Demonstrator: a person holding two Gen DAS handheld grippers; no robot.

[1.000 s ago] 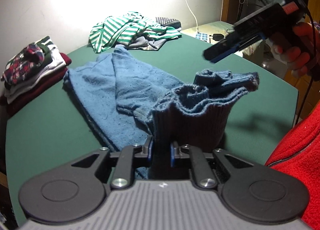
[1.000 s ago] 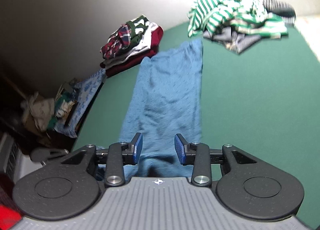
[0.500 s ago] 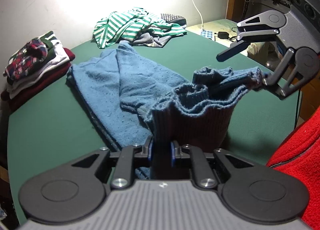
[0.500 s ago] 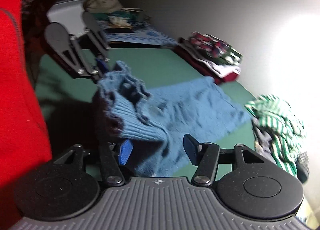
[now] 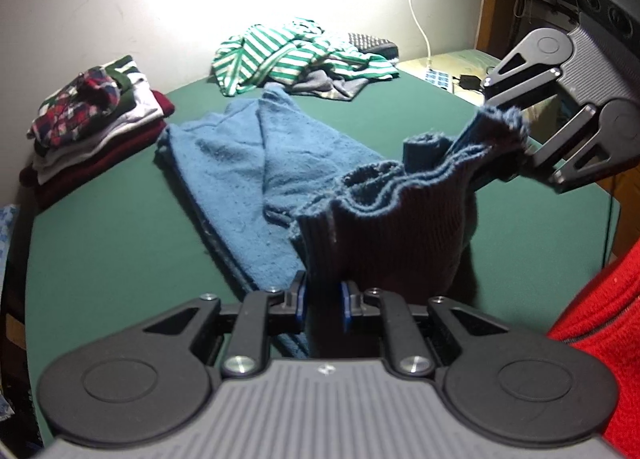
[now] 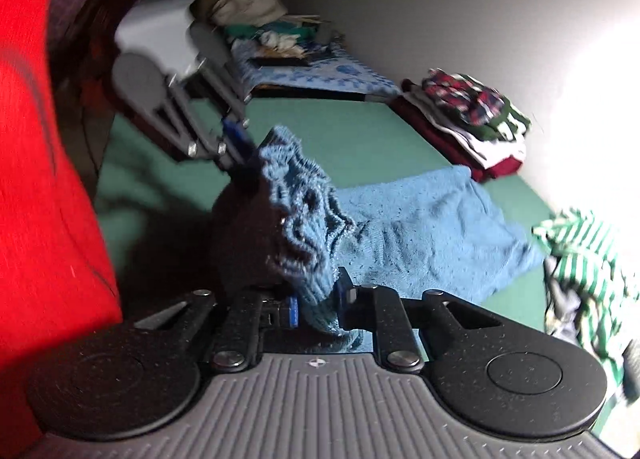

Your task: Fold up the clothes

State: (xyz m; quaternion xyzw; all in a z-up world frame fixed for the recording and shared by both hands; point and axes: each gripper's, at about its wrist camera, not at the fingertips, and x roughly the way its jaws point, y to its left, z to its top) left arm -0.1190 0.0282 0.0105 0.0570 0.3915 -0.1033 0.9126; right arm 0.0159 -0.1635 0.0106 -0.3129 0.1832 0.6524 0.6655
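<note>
Since a second ago the right gripper (image 6: 316,309) has rolled over and swung in from above the table to the far end of the raised ribbed hem, and its jaws have just been closing; the knit now sits pinched between its blue pads. The left gripper (image 5: 323,305) has kept its place, jaws nearly together and clamped on the near end of the same hem. The blue sweater (image 5: 256,163) is folded lengthwise on the green table (image 5: 112,227), its body lying flat toward the far wall and only the hem lifted between the two grippers. To do this step well, I judge both grips should bite all layers of the hem, then pull gently apart until the edge is straight. Lifting evenly and carrying the hem toward the far end should keep the side edges lined up. The striped clothes (image 5: 296,51) and the folded stack (image 5: 92,111) lie well apart from the sweater.
</note>
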